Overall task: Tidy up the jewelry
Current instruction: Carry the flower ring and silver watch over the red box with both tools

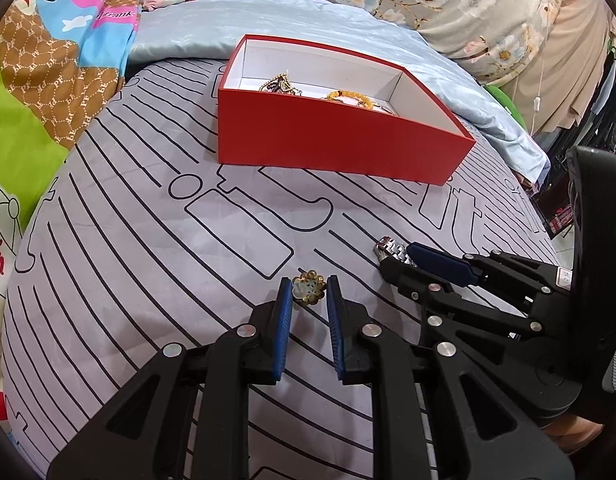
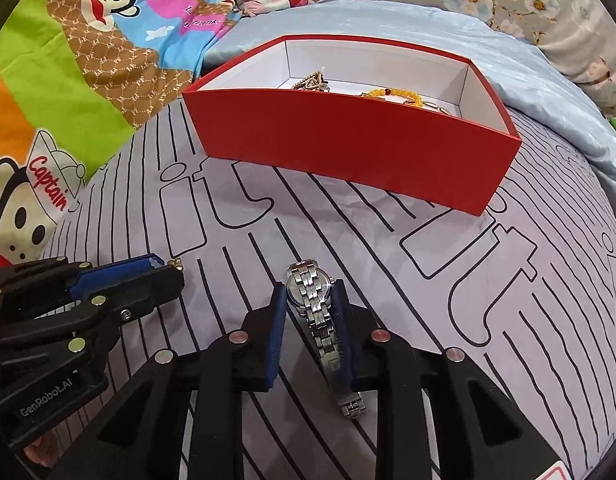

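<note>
A small gold flower-shaped ornament (image 1: 307, 289) rests on the grey patterned cushion, and my left gripper (image 1: 308, 286) is shut on it, its blue pads (image 1: 285, 300) touching both sides. A silver metal watch (image 2: 310, 288) lies on the cushion with its case pinched between the pads of my right gripper (image 2: 310, 294); the band trails back along the right pad. Behind both stands an open red box (image 1: 328, 140) with a white inside, holding a gold chain (image 1: 280, 84) and amber beads (image 2: 396, 94). The two grippers sit side by side, the right gripper (image 1: 392, 258) just right of the left.
The grey cushion (image 2: 388, 264) with black line print fills the foreground. A pale blue sheet (image 1: 196, 28) lies behind the box, a bright cartoon blanket (image 2: 68, 80) at the left, and floral fabric (image 1: 448, 4) at the back right. A dark cluttered area (image 1: 588, 120) borders the far right.
</note>
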Demonstrator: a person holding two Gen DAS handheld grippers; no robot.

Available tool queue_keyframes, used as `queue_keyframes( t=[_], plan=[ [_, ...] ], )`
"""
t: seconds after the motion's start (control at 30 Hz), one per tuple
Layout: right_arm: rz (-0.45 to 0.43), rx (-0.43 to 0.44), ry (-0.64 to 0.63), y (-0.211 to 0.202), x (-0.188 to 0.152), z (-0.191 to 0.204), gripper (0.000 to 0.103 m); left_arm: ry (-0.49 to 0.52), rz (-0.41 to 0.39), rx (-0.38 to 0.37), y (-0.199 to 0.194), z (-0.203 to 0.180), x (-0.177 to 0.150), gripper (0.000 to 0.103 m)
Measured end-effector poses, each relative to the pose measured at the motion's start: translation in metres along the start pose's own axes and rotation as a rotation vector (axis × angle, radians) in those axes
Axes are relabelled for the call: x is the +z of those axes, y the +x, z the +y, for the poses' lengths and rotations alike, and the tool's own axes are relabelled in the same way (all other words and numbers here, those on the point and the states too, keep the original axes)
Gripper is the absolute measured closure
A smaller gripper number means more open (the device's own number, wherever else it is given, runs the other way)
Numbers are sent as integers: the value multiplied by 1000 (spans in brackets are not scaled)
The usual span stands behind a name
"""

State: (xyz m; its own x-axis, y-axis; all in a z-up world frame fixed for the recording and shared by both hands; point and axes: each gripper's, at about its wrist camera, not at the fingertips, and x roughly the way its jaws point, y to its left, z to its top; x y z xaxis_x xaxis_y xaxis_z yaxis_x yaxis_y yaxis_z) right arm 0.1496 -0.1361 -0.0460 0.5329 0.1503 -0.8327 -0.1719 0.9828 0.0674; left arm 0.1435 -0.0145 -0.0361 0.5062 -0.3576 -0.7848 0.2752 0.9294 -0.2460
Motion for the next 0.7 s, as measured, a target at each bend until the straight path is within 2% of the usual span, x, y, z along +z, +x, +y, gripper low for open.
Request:
queue_keyframes(
  t=[0.43,0.47,0.5,0.7],
  plan=[
    [-65,35,63,-25,5,-6,82,0,-23,-2,-10,3,6,86],
    [-76,37,69,-29,6,-8,96,1,-28,-1,-12,3,7,86],
    [-81,43,73,-32,8,-9,103,1,-31,-2,-13,3,9,86],
    [-127,21,79,-49,20,-18,103,9,-70,1,-23,1,22,86]
  ],
)
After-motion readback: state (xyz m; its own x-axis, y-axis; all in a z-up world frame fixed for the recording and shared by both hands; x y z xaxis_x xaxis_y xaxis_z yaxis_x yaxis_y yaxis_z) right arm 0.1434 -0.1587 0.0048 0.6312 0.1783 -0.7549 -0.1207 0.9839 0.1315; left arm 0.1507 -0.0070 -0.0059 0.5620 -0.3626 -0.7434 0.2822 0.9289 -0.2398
